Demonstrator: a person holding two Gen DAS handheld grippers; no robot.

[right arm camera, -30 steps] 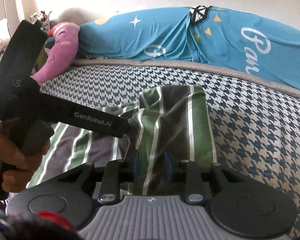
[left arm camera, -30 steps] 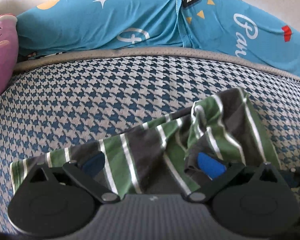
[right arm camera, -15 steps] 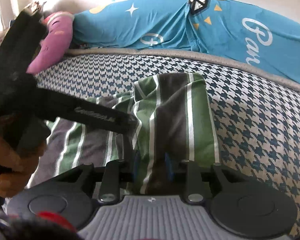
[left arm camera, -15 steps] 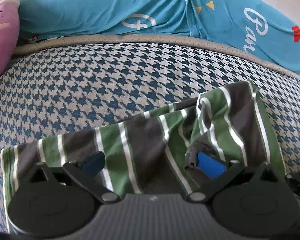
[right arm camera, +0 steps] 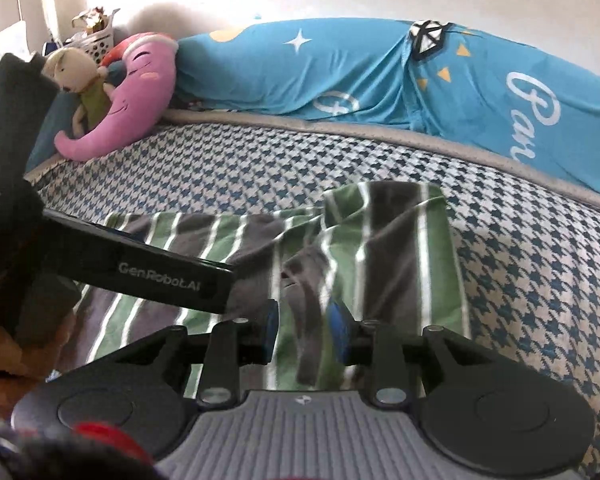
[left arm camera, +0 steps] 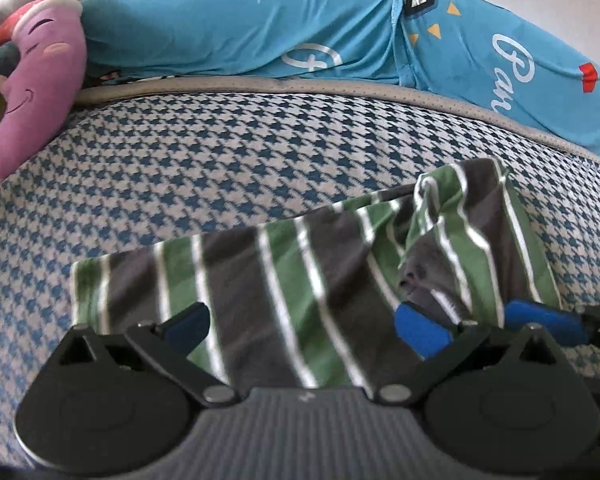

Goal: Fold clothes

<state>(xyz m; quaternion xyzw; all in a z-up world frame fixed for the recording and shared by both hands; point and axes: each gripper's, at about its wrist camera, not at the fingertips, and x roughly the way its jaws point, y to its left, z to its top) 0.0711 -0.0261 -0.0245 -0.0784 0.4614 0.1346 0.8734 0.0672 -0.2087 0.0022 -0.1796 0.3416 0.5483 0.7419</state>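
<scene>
a pink plush toy (left arm camera: 32, 92) is seen at the left of the houndstooth bedspread (left arm camera: 220, 168). the striped garment (left arm camera: 292, 280), partly folded with its right end doubled over, is spanned by the spread left gripper (left arm camera: 300, 326) and pinched by the right gripper (right arm camera: 306, 330). further folds and smoothing are judged outstanding.

- A striped garment (left arm camera: 292, 280) in green, dark grey and thin white bands lies spread across the houndstooth bed cover (left arm camera: 220, 168), near its front edge.
- Its right part (right arm camera: 388, 232) is doubled over and bunched, stripes running toward the far edge.
</scene>
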